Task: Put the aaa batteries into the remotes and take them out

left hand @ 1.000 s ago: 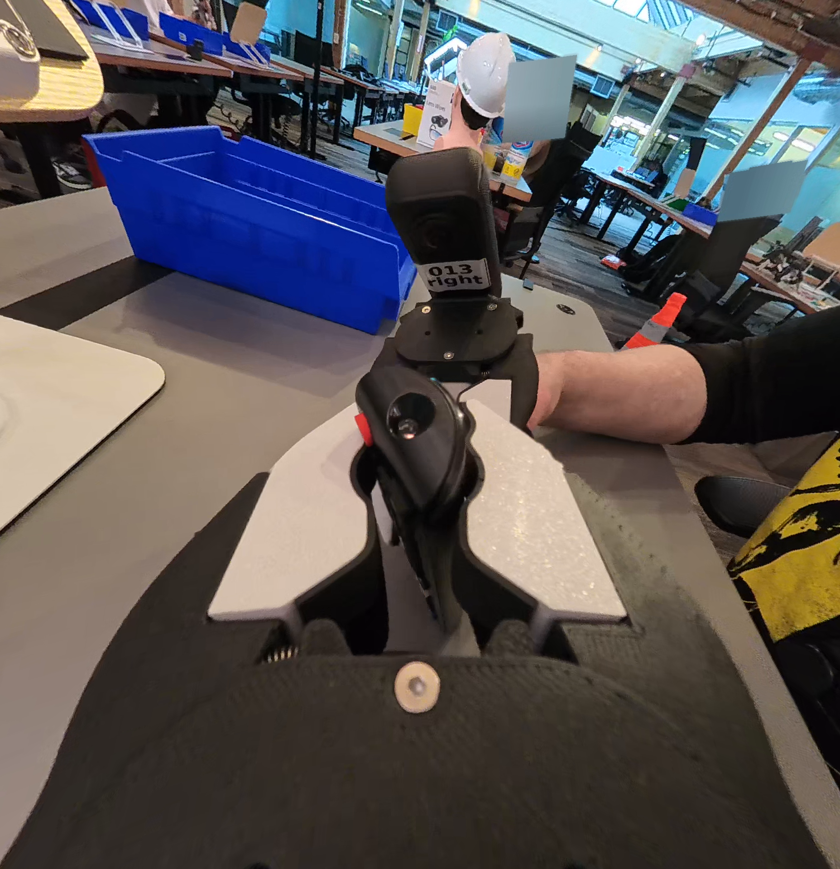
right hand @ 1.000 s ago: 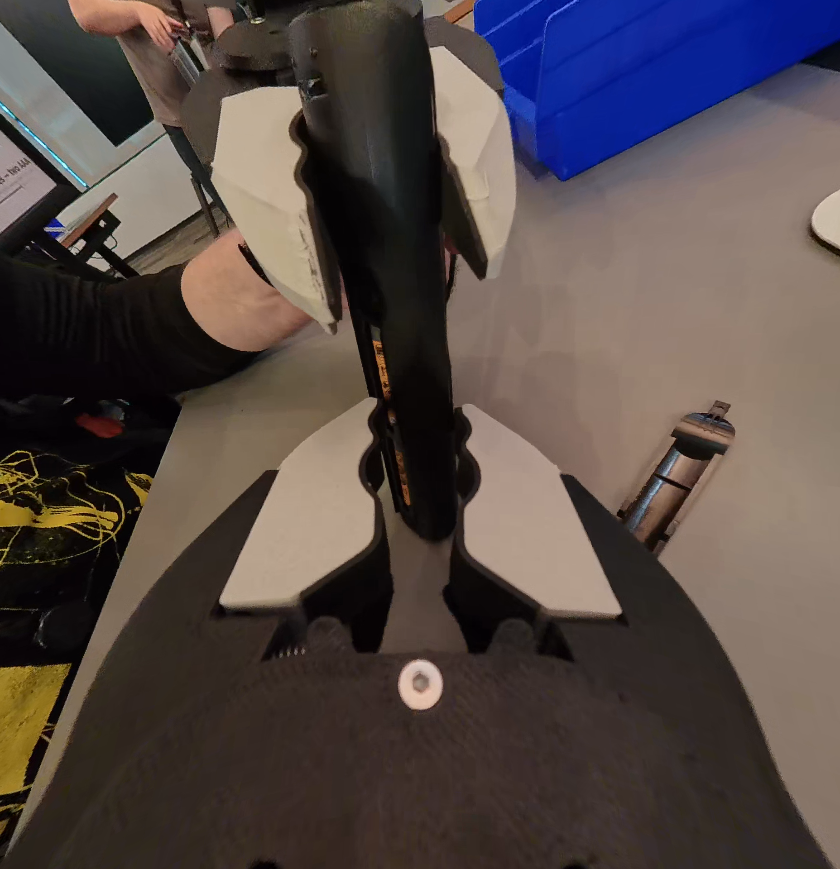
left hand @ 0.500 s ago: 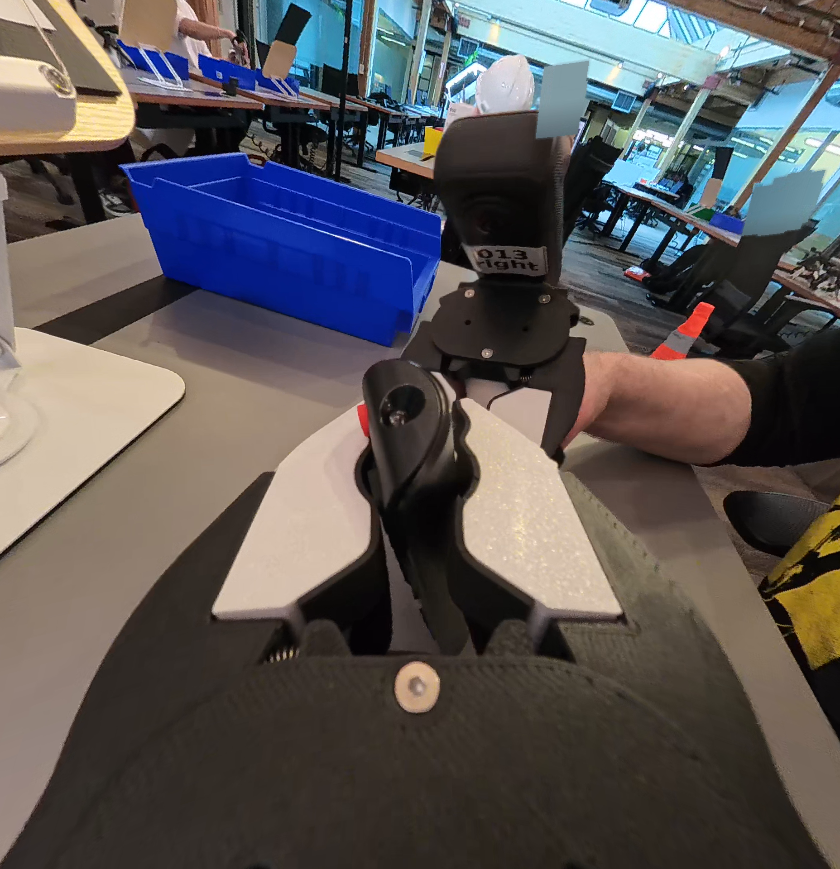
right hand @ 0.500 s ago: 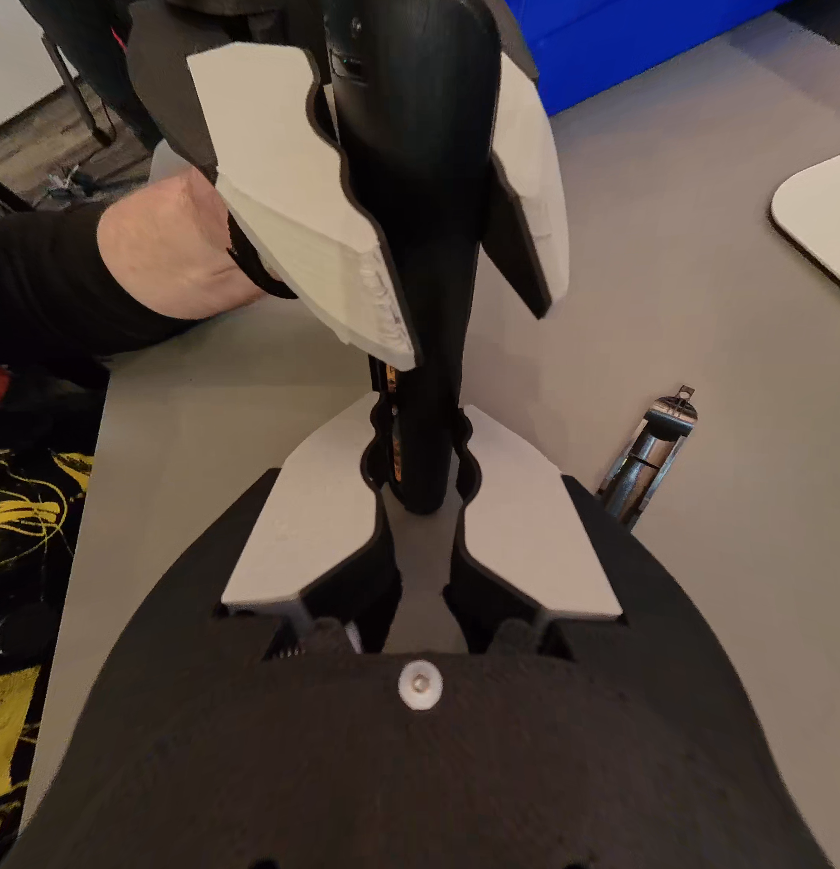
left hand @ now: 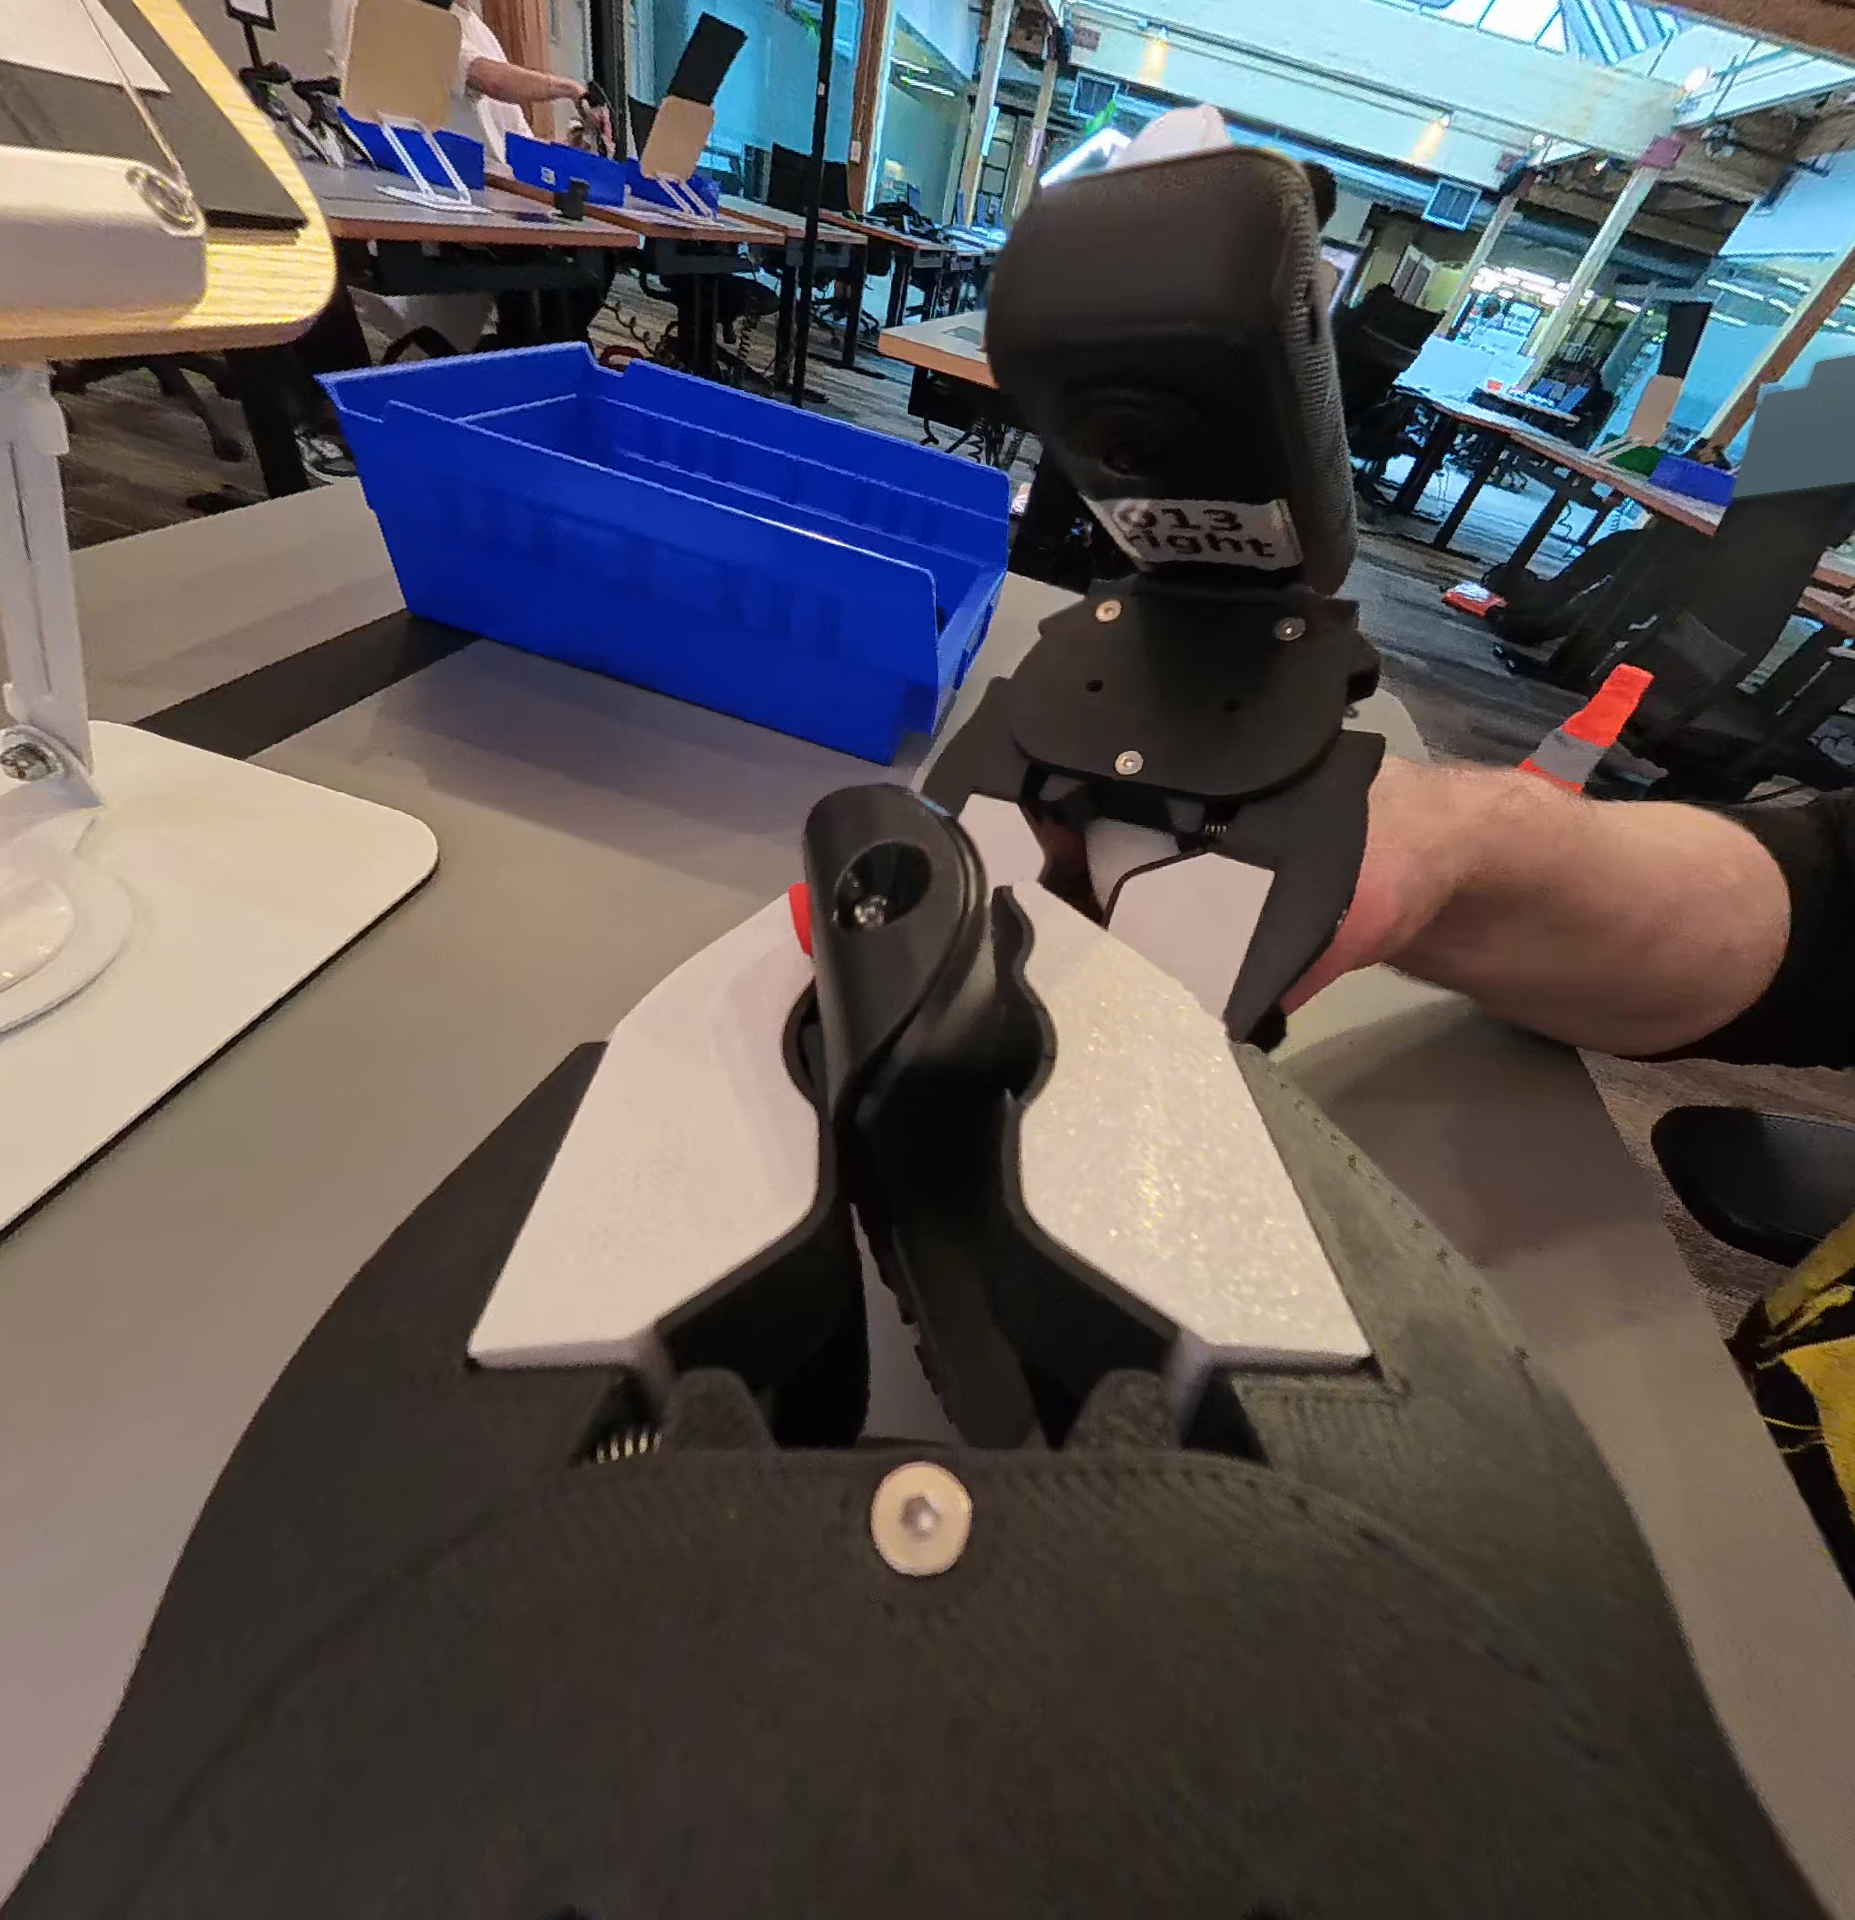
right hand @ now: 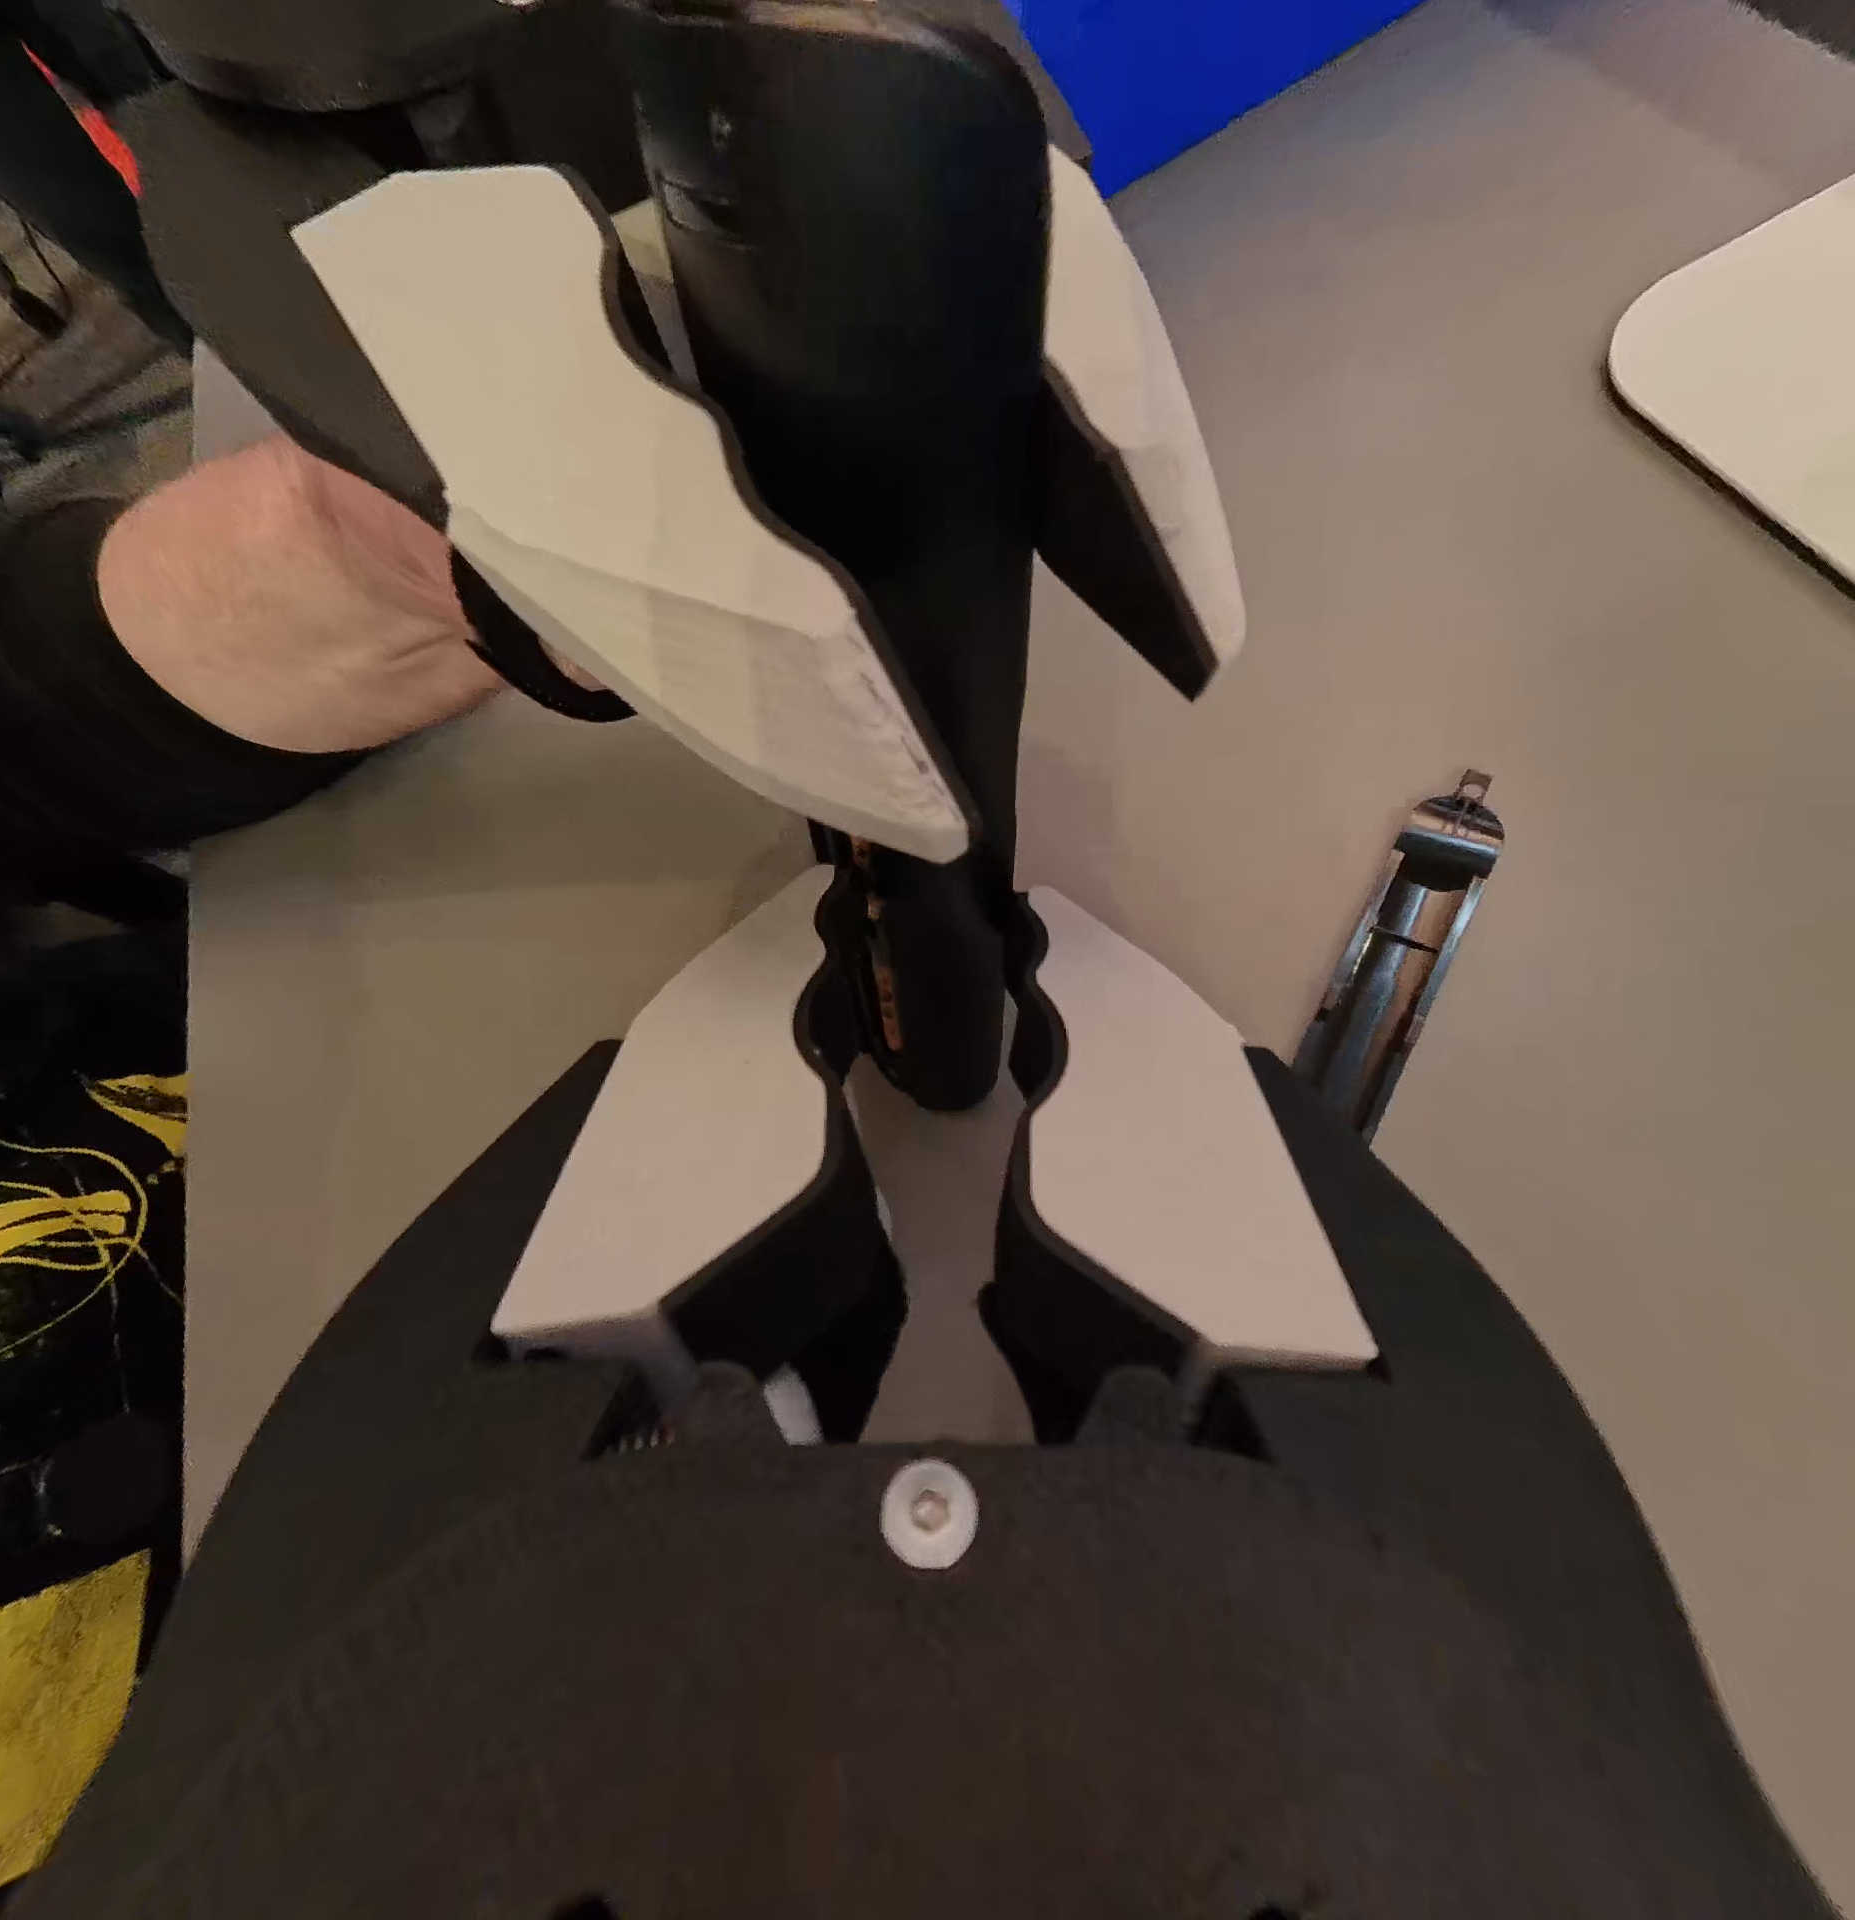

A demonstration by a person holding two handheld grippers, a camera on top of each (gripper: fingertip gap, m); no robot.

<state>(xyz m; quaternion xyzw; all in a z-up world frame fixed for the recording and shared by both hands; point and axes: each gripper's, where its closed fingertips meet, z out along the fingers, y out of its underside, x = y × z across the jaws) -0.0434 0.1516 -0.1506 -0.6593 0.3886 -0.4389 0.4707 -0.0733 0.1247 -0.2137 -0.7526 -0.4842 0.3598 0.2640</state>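
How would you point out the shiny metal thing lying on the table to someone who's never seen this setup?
Start at the grey table, then find the right gripper clamped on the black remote. The metal cylinder lies on the tabletop just beside that gripper's finger: the only shiny silver object there.

Grey table [left hand: 611,769]: blue bin [left hand: 674,551] at far side; white stand base [left hand: 206,914] at left; shiny metal cylindrical object [right hand: 1401,935] lying flat, well apart from base.
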